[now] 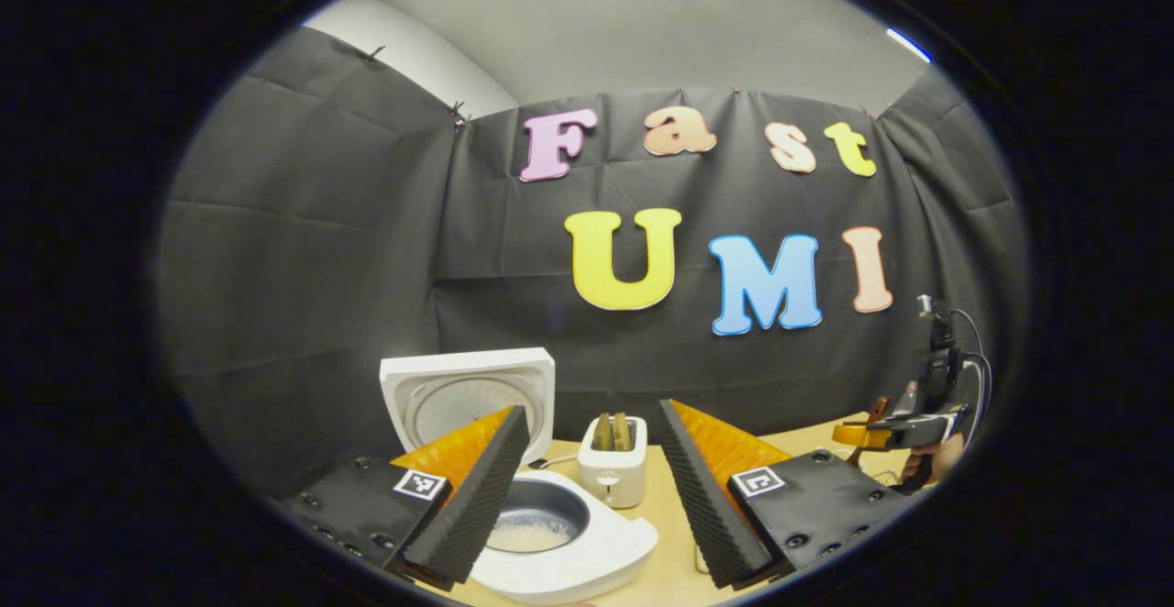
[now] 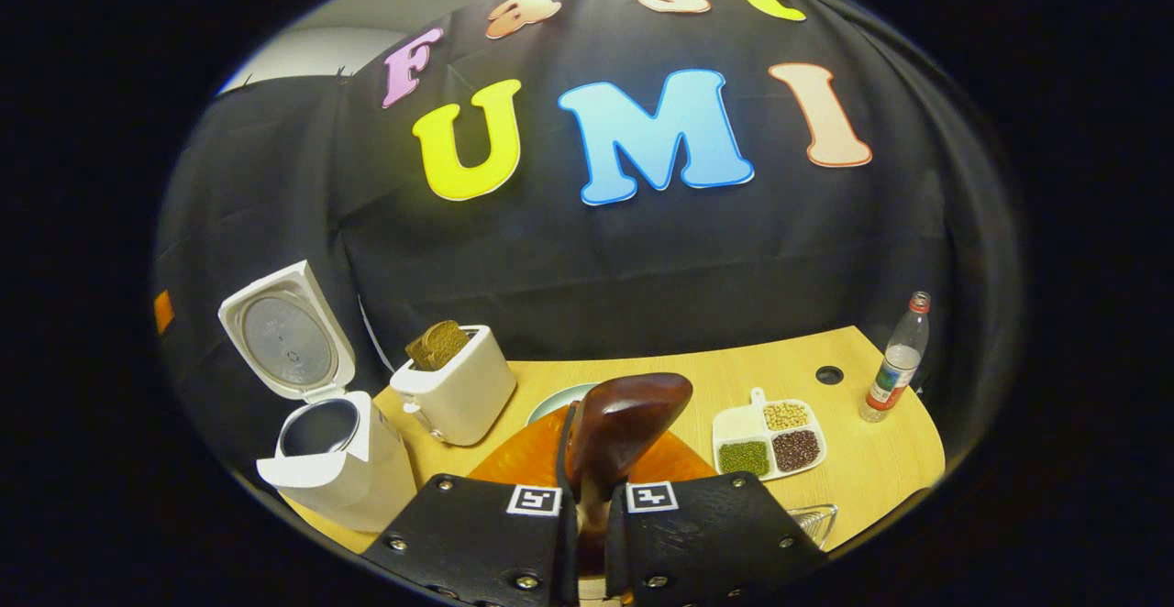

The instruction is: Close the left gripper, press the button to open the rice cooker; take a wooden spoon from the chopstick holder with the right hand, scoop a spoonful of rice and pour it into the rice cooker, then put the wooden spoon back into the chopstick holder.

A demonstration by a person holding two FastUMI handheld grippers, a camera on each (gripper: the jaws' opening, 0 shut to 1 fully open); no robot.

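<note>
In the left gripper view, one white rice cooker [image 1: 569, 543] stands at 7 o'clock on the table [image 1: 670, 534], its lid [image 1: 468, 391] raised upright behind the pot and a pale layer showing in the bowl. Your left gripper [image 1: 592, 497] has its two fingers spread wide apart with nothing between them; the cooker's rim lies just behind the left finger. One white toaster [image 1: 613, 460] with bread in its slot stands between the fingers, farther back. At 4 o'clock your right gripper [image 1: 903, 428] is seen from the side, well apart from the cooker. In the right gripper view, the same rice cooker [image 2: 335, 460] sits at 8 o'clock with its lid [image 2: 286, 336] open, and the toaster [image 2: 457, 382] stands just to its right, holding toast. At 6 o'clock your right gripper [image 2: 587, 497] has both fingers closed tightly on one wooden spoon [image 2: 624, 424], whose dark bowl rises above them. One divided dish [image 2: 770, 437] with three filled compartments lies at 4 o'clock, and one bottle [image 2: 897, 369] stands upright at 3 o'clock.
</note>
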